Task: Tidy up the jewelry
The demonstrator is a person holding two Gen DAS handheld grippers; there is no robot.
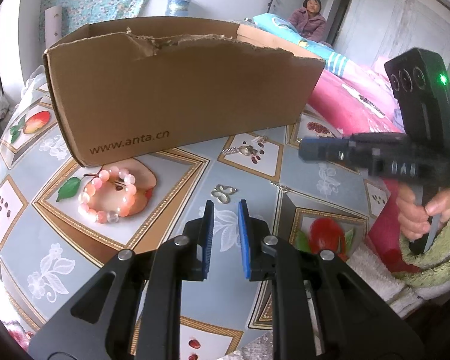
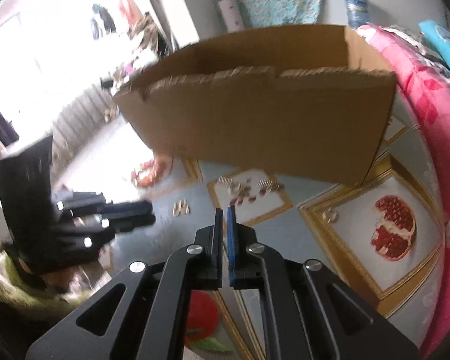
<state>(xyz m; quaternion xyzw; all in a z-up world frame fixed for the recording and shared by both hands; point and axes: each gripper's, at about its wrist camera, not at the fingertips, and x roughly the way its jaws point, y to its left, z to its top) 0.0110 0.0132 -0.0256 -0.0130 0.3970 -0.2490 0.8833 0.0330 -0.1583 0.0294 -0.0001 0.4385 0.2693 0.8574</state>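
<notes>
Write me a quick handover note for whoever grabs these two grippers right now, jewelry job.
Left gripper: slightly open, empty, hovering just short of the butterfly charm.
Right gripper: shut, nothing visible between the pads.
On the tablecloth: pink bead bracelet beside the cardboard box, small silver pieces in front of it, a thin chain near the charm.
Done: cannot tell; the box's inside is hidden.
Left: bracelet, charm, chain and small pieces are still out on the cloth.
</notes>
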